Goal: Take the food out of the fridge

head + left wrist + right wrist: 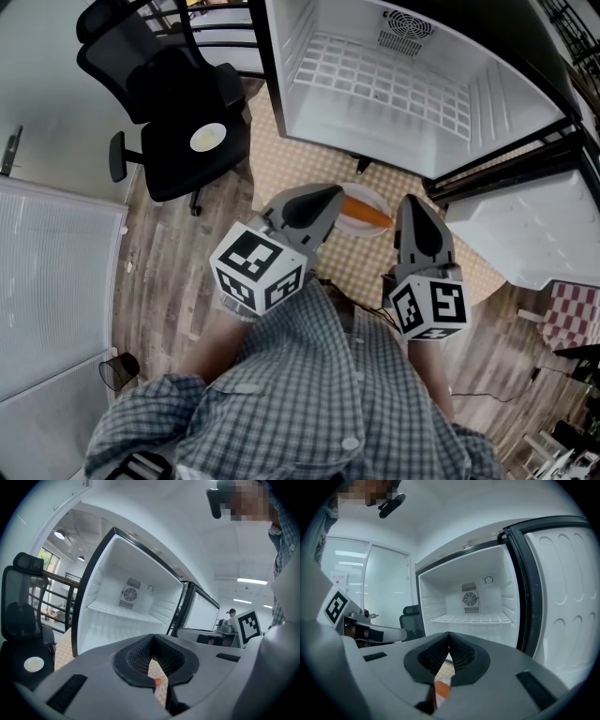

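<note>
Well, the fridge point(375, 84) stood wide open, its door point(525, 234) swung out to the right, white wire shelf point(375, 80) in view. The orange food point(367, 215), carrot-like, lay out on a white plate point(367, 194) on the checkered mat point(291, 169) on the floor in front of the fridge. The left gripper point(336, 194) hovered at the plate's near edge, its fingers point(140, 658) pressed together on nothing. The right gripper point(410, 200) sat just beside the plate, its fingers point(464, 656) together too, gripping nothing. Off left, a black office chair point(178, 112) carried a small pale disc point(207, 137) on its seat.
</note>
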Demonstrator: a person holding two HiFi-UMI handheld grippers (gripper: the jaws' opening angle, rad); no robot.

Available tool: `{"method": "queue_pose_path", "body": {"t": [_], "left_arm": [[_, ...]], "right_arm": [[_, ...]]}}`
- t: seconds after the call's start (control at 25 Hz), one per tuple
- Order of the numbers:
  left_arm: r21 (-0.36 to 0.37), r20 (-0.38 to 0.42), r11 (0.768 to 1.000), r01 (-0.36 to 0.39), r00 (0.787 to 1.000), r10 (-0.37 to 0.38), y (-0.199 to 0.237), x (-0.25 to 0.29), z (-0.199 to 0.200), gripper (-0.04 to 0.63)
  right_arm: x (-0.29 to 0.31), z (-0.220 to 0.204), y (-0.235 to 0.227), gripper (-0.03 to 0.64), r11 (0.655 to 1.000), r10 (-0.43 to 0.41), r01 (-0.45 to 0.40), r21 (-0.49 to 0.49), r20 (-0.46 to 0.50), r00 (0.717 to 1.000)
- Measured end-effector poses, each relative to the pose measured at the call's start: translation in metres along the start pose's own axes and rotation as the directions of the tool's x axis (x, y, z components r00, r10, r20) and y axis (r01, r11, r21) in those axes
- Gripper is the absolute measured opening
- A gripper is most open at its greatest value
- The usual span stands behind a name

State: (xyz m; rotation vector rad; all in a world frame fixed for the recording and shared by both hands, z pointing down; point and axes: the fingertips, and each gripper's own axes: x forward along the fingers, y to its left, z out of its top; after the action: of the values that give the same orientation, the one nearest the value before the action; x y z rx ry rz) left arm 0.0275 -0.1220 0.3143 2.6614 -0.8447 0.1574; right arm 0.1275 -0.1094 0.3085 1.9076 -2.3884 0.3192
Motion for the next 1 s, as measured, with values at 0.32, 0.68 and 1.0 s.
{"method": "queue_pose_path", "body": {"t": [0.32,0.68,1.0], "left_arm": [[0.011,0.002,1.000,-0.015,1.000,0.015,0.0029,-0.0009,0.0006,0.005],[0.017,-0.001,1.000,-0.009,1.000,0.010,0.0039,0.0006,0.0014,0.005],[0.006,-0.024,1.000,-0.005,1.000,0.005,0.0060,0.0027,-0.0042,0.005]], "right_arm": [[0.0028,0.0010,0.0034,0.009,1.000,0.008,-0.008,-0.012,-0.008,1.000],[0.0058,-0.0011,0.0034,0.009,1.000,0.007,-0.007,-0.017,-0.018,1.000],[0.0083,-0.0054,0.0027,0.009,1.000,0.010,-0.011,-0.005,-0.032,0.999]]}}
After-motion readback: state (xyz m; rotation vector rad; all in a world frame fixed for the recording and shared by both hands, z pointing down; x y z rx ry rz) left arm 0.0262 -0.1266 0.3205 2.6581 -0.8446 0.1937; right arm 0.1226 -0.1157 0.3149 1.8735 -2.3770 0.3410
